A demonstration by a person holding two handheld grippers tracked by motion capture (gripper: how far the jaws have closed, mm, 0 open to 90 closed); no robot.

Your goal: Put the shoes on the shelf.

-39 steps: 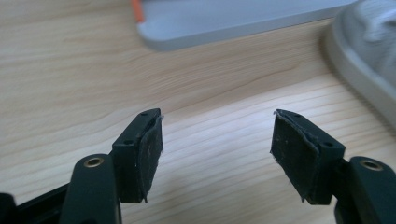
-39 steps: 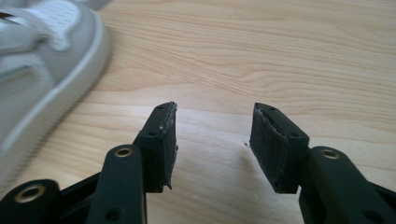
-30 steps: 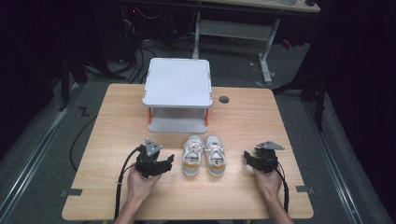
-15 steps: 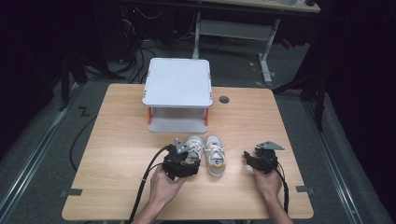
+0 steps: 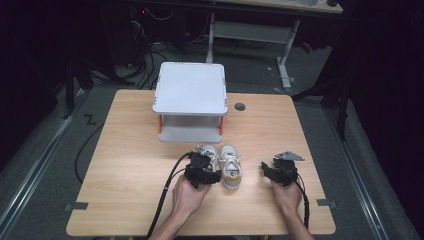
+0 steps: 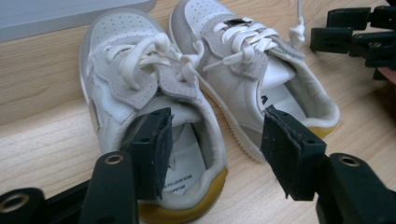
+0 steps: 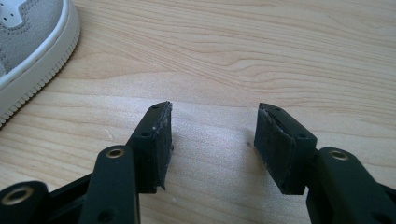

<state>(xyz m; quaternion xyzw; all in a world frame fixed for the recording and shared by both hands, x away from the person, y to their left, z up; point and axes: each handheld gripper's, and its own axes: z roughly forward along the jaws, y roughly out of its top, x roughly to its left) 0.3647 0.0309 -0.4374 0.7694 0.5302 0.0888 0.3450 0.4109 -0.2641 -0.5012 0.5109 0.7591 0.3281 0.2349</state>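
The left shoe (image 6: 154, 126) of a small white-and-grey pair stands on the wooden worktop (image 5: 125, 165), just in front of a grey two-tier stand (image 5: 190, 102), touching the right shoe (image 6: 261, 74). The left gripper (image 6: 215, 140) has been closing its fingers; one finger (image 6: 152, 149) sits inside the left shoe's opening, the other (image 6: 292, 154) outside between the shoes, not yet pressing. Its insole label is too small to read. The right gripper (image 7: 212, 144) rests apart on bare wood, fingers open and empty.
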